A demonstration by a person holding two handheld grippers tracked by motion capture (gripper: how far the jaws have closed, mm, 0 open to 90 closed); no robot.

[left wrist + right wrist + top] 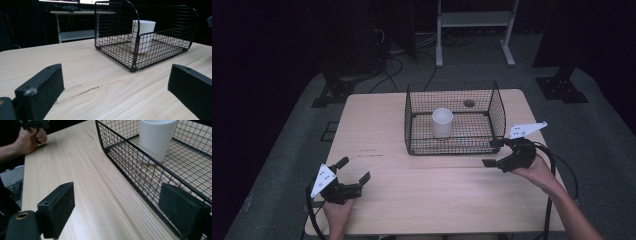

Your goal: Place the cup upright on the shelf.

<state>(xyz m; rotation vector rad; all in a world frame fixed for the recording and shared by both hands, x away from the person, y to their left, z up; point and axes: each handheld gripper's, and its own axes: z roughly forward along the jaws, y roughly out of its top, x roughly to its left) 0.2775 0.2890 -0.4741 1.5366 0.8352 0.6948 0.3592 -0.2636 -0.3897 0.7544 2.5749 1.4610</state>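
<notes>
While standing upright inside the basket [498,107] mid-table, the cup [442,122]: untouched. Hovering at the basket's near right corner, right gripper [493,153], jaws apart, empty. Resting near left, left gripper [353,169], likewise gaping.

My basket [412,122] is black wire mesh, low and rectangular with rounded top corners, open at the top. It sits flat on the far half of the table, slightly right of the middle. Inside it a plain white cup [442,122] stands upright, mouth up, left of the basket's centre on the mesh floor. The cup tapers a little toward its base. In my right gripper view the basket's near wall runs just in front of the cup.
</notes>
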